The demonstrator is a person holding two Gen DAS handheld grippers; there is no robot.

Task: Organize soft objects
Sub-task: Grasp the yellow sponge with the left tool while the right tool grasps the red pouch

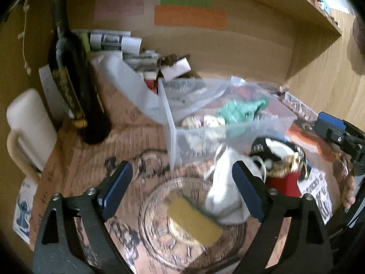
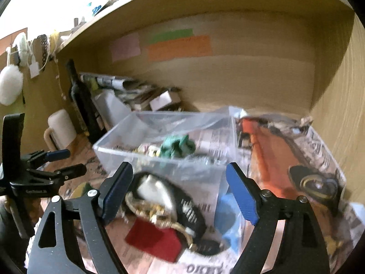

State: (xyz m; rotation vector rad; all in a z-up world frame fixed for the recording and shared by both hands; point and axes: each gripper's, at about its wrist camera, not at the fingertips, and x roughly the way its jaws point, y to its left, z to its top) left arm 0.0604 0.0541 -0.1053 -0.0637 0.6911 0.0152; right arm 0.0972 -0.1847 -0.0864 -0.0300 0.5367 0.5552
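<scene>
Left gripper (image 1: 182,189), nearest the lens in the left wrist view: fingers wide apart, holding nothing, poised over a glass bowl (image 1: 159,251). In the bowl lies a yellow sponge (image 1: 194,221); a white cloth (image 1: 228,194) lies against the bowl's far right rim, just inside the right finger. Whether the cloth touches the sponge cannot be told through the blur.

Right gripper (image 2: 180,189): fingers likewise spread and empty, above a black-and-white pouch (image 2: 168,196) with gilt trim, which rests partly on a red block (image 2: 152,239). A blue item (image 2: 228,217) lies just beside the pouch, on newspaper (image 2: 319,155).

Behind both groups stands a clear bin (image 2: 109,157), its front wall close to the pouch. It already contains a green knit piece (image 2: 178,148) and some small pale, patterned items that are too blurred to name. A clear bag (image 1: 239,96) drapes over the bin's far side.

Further out, against the shelf's left wall: a dark bottle (image 1: 68,80) and a white mug (image 1: 29,132), with papers stacked behind.

Judged progress: partial. If the bin is the collecting place, the green piece counts as sorted; the cloth, the sponge and the pouch remain outside it. Neither gripper has yet closed on anything, so the next pickup appears not yet begun.
</scene>
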